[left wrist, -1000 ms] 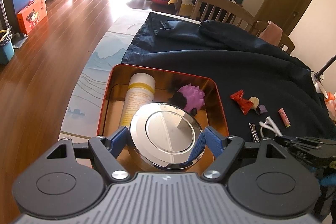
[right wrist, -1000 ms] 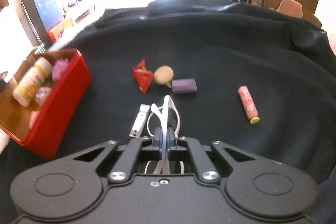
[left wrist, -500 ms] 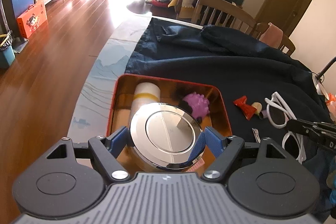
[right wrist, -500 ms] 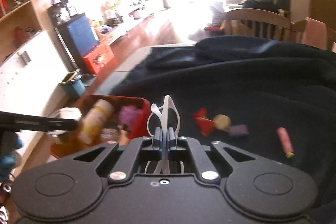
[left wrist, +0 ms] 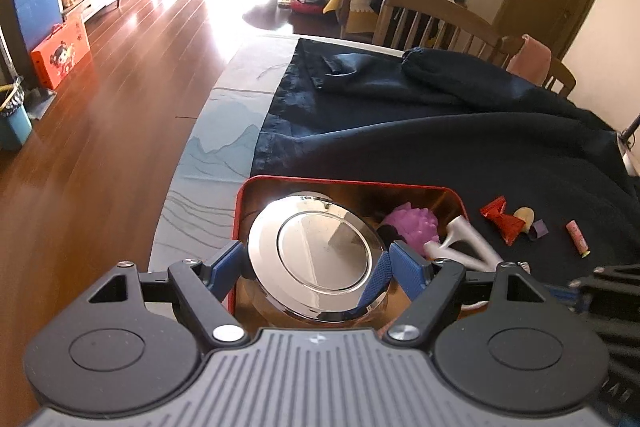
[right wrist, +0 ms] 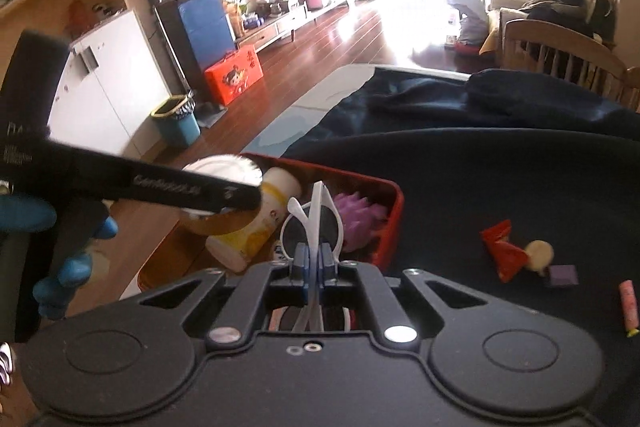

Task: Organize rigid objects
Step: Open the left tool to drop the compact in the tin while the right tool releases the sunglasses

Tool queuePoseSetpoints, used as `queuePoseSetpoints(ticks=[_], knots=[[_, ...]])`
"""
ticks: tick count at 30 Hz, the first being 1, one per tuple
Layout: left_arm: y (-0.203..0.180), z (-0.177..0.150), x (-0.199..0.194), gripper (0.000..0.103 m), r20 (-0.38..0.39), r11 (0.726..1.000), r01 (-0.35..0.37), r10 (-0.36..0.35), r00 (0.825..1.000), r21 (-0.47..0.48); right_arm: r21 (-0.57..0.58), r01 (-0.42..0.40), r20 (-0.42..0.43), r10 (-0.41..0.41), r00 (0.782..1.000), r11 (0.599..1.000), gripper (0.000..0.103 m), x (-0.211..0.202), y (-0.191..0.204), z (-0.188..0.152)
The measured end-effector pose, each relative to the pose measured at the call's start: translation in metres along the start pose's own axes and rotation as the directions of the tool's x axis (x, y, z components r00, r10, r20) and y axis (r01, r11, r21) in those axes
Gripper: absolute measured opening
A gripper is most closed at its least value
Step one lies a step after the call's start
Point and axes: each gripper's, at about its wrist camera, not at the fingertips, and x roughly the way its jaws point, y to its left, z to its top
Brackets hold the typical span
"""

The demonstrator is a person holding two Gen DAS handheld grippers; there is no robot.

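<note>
My left gripper (left wrist: 316,263) is shut on a round shiny metal tin (left wrist: 320,251), held just above the red box (left wrist: 344,183). In the box lie a purple spiky ball (left wrist: 412,223) and a yellow-banded white bottle (right wrist: 256,223); the tin hides the bottle in the left wrist view. My right gripper (right wrist: 314,259) is shut on white-framed sunglasses (right wrist: 316,211), which hang over the box's right part (right wrist: 394,211). The sunglasses (left wrist: 460,243) also show beside the ball in the left wrist view.
On the dark blue cloth to the right of the box lie a red wrapper (right wrist: 504,251), a beige round piece (right wrist: 538,255), a purple block (right wrist: 562,275) and a pink tube (right wrist: 628,307). Wooden chairs (left wrist: 432,15) stand behind the table. The table's left edge drops to the wooden floor.
My right gripper lifted the sunglasses off the cloth and carried them left, over the red box. My left gripper moved the tin a little further over the box, covering the bottle.
</note>
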Motion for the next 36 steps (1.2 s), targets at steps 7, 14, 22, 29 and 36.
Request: queuePoseSetpoints(ticks=[7,14,22,29,36], knots=[[-0.011,0.01,0.01,0.079,0.005,0.998,0.031,-0.031,1.0,0.061,-0.035,0.005,-0.04,-0.007,0.999,0.999,0.003,0.021,0.016,-0.001],[-0.022,0.022,0.016,0.079,0.009,0.991,0.077,-0.079,0.997,0.112,-0.064,-0.003,-0.08,-0.002,0.997,0.998,0.003,0.038,0.027,-0.008],[-0.034,0.012,0.035,0.079,-0.051,0.983,0.101,-0.095,0.994,0.15,-0.081,0.019,-0.112,-0.028,0.993,0.997,0.003,0.051,0.025,-0.018],[-0.038,0.012,0.044,0.079,-0.065,0.982,0.1,-0.091,0.994,0.163,-0.068,0.025,-0.127,-0.033,0.991,0.997,0.011,0.049,0.023,-0.02],[-0.038,0.013,0.046,0.08,-0.06,0.983,0.083,-0.074,0.995,0.164,-0.064,0.003,-0.097,-0.009,0.995,0.998,0.026,0.029,0.026,-0.02]])
